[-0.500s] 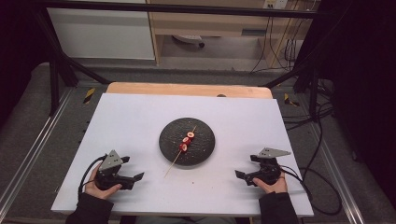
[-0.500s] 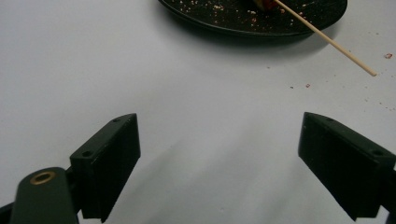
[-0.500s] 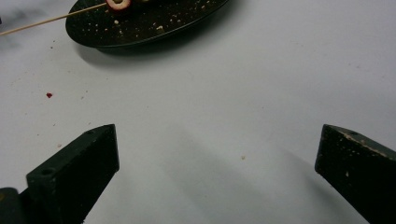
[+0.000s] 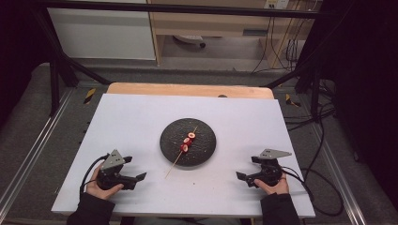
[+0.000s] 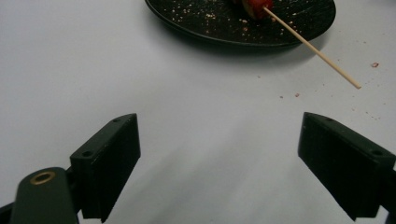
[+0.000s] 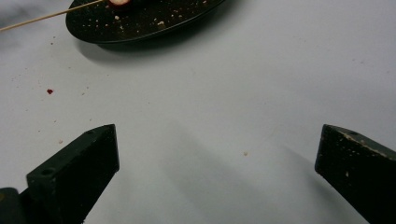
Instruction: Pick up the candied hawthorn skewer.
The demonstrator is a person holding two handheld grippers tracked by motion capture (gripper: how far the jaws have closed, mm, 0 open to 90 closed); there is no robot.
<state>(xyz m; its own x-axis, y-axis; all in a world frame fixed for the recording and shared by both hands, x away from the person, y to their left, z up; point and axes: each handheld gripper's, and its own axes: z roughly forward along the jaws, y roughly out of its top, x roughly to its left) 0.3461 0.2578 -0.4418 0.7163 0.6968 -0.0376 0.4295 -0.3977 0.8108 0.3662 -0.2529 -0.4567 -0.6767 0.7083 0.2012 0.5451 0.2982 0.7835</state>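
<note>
Surface (image 4: 141, 122): white, one black plate (image 4: 205, 150)
Skewer (image 4: 180, 154): one, three red pieces
Tongs: two, left tongs (image 4: 133, 168) and right tongs (image 4: 245, 168), both apart, empty

The right gripper (image 6: 219, 172) hangs over the white table (image 6: 261, 84), jaws wide apart. Ahead and leftward lies a black plate (image 6: 154, 18) with a skewer (image 6: 46, 16).

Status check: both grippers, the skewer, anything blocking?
Left gripper open, right gripper open, both empty. Skewer on black plate, stick end overhanging. Path between unobstructed.
</note>
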